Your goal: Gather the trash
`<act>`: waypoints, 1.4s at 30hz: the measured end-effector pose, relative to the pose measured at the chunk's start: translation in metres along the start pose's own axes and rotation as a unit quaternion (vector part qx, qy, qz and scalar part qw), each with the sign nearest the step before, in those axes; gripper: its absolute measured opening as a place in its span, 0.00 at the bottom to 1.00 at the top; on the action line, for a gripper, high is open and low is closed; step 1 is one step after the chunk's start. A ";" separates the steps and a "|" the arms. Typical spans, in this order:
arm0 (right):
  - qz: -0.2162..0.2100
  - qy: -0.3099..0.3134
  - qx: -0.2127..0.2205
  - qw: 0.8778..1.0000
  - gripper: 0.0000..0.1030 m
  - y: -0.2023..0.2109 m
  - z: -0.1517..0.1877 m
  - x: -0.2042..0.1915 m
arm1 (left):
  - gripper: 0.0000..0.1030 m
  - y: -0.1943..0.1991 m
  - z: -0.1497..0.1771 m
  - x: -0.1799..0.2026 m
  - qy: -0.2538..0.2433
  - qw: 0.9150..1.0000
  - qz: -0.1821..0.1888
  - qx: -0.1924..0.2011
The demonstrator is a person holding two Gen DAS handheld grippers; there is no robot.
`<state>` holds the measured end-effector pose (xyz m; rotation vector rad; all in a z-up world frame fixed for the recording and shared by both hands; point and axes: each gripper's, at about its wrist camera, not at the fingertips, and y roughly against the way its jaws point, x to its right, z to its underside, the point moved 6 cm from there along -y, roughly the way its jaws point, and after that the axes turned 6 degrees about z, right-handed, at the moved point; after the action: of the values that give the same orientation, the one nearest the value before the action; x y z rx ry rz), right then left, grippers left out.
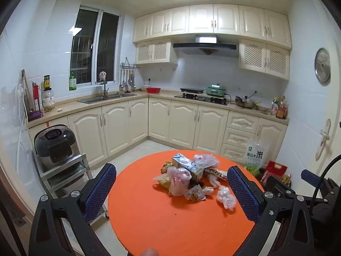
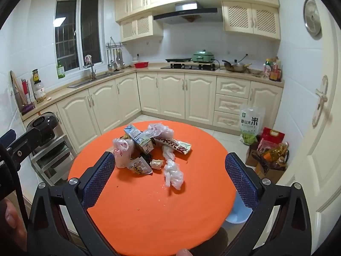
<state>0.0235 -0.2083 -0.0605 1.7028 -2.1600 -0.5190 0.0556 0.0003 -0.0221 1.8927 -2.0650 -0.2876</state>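
While both grippers hang above the near edge of the round orange table (image 1: 149, 224), the left gripper (image 1: 170, 187) and the right gripper (image 2: 170, 175) stand spread wide with nothing between their blue pads. A heap of trash sits toward the table's far side: a crushed drink carton (image 2: 139, 139), knotted pink-printed plastic bags (image 1: 179, 180), a printed snack wrapper (image 2: 173, 146), a small sachet (image 2: 139, 167) and a clear crumpled bag (image 2: 173, 173) lying nearest the right gripper. Crumbs (image 2: 164, 185) dot the orange top near that bag.
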 end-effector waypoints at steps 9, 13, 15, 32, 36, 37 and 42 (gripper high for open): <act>-0.001 -0.001 0.005 1.000 1.00 0.001 -0.002 -0.002 | 0.99 0.020 -0.003 -0.003 0.005 1.000 -0.004 0.022; -0.003 0.001 0.012 1.000 1.00 0.003 -0.008 -0.006 | 0.99 0.010 0.000 -0.001 -0.001 1.000 -0.014 0.023; -0.004 0.002 0.015 1.000 1.00 0.004 -0.012 -0.007 | 0.99 0.010 0.002 0.001 -0.004 0.999 -0.017 0.028; -0.008 0.001 0.038 0.999 1.00 0.015 -0.026 -0.015 | 0.99 0.015 0.000 0.000 0.002 0.999 -0.014 0.033; -0.006 0.000 0.040 0.999 1.00 0.016 -0.026 -0.012 | 0.99 0.015 0.003 -0.001 0.015 0.999 0.006 0.031; -0.005 -0.001 0.040 0.999 1.00 0.016 -0.026 -0.012 | 0.99 0.014 0.002 -0.001 0.020 0.999 0.013 0.028; -0.005 -0.003 0.038 0.999 1.00 0.016 -0.027 -0.009 | 0.99 0.011 0.003 -0.004 0.013 1.000 0.012 0.024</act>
<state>0.0247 -0.1983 -0.0298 1.7546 -2.2024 -0.4492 0.0446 0.0050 -0.0218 1.8873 -2.0928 -0.2082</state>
